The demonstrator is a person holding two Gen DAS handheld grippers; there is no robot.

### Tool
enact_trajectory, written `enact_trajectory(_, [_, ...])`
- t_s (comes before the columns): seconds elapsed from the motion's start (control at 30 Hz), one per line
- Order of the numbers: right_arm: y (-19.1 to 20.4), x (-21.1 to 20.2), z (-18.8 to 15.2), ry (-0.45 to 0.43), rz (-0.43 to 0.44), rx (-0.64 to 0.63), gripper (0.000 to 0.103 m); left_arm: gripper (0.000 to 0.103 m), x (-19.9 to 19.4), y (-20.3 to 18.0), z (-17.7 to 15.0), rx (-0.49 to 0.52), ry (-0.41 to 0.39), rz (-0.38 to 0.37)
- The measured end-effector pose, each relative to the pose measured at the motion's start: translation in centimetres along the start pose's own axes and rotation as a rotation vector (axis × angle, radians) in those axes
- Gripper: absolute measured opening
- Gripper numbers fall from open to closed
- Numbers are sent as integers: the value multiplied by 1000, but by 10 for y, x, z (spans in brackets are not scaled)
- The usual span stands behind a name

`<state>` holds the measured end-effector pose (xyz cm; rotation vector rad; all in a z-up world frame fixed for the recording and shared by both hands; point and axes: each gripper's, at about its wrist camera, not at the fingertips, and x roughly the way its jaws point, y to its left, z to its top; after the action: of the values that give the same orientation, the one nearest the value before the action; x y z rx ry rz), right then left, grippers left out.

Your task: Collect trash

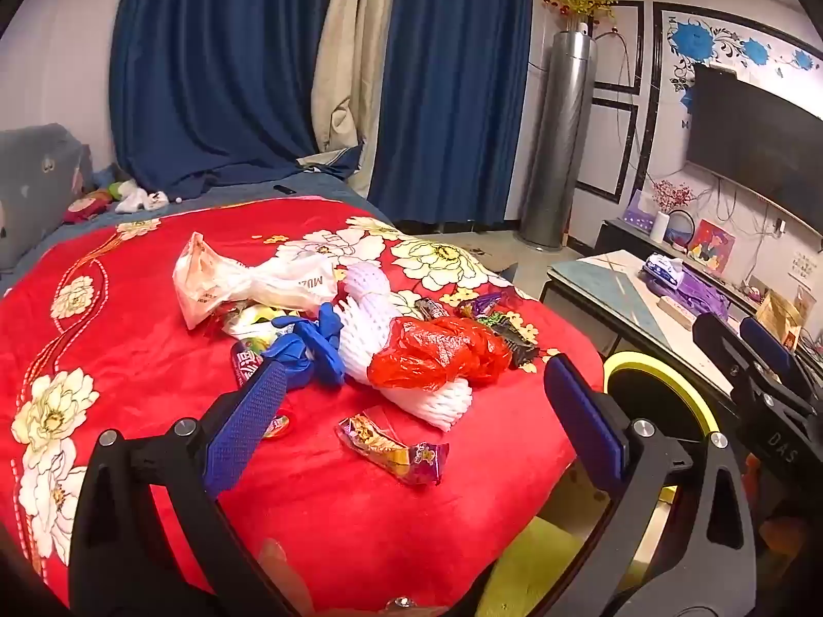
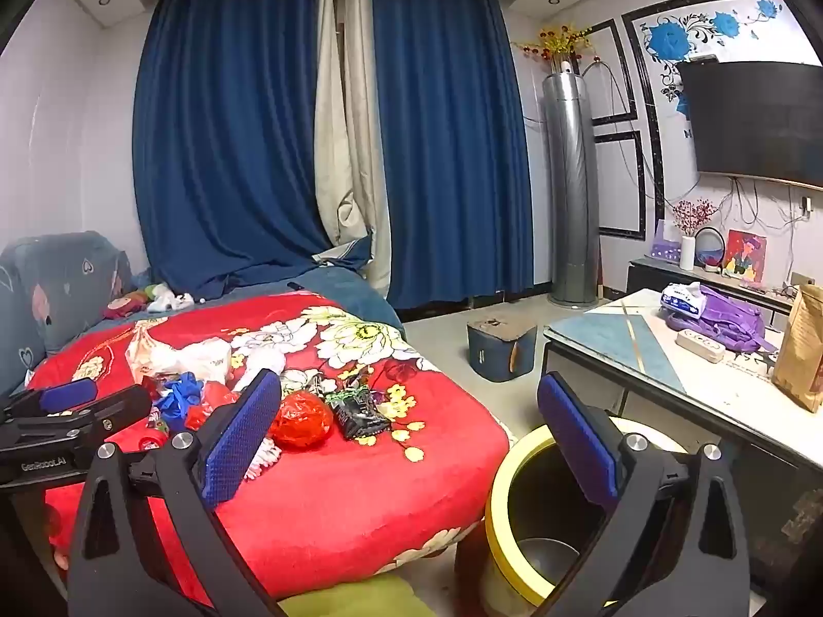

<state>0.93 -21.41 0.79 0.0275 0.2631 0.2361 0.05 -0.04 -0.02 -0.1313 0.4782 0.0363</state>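
1. Trash (image 1: 360,329) lies in a loose heap on the red blanket (image 1: 128,339), well short of the bin (image 2: 501,493) that stands on the floor just beside the blanket's corner.
2. Within the heap we see a white bag (image 1: 247,277) on the side far from the bin, a blue glove (image 1: 314,344) and foam netting (image 1: 411,385) in the middle, a red bag (image 1: 437,355) on top of the netting, and dark wrappers (image 1: 494,319) on the side nearest the bin.
3. One wrapper (image 1: 391,447) lies apart from the heap, on the near side of it.
4. Inside the bin we see a bare bottom; we judge that nothing has yet been collected.
5. Left gripper (image 1: 406,416) hovers over the blanket near the lone wrapper, its fingers wide apart and empty.
6. Right gripper (image 2: 406,442) hangs between blanket and bin, fingers likewise wide apart, holding nothing.
7. We judge the task to be at its start: every piece remains to be picked up and dropped into the bin.
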Motion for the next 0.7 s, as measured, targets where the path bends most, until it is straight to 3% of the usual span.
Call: enact_trajectory(0.7, [2,1,1,4,-4,-3,98,92,-3,4,2,0,-39,-1])
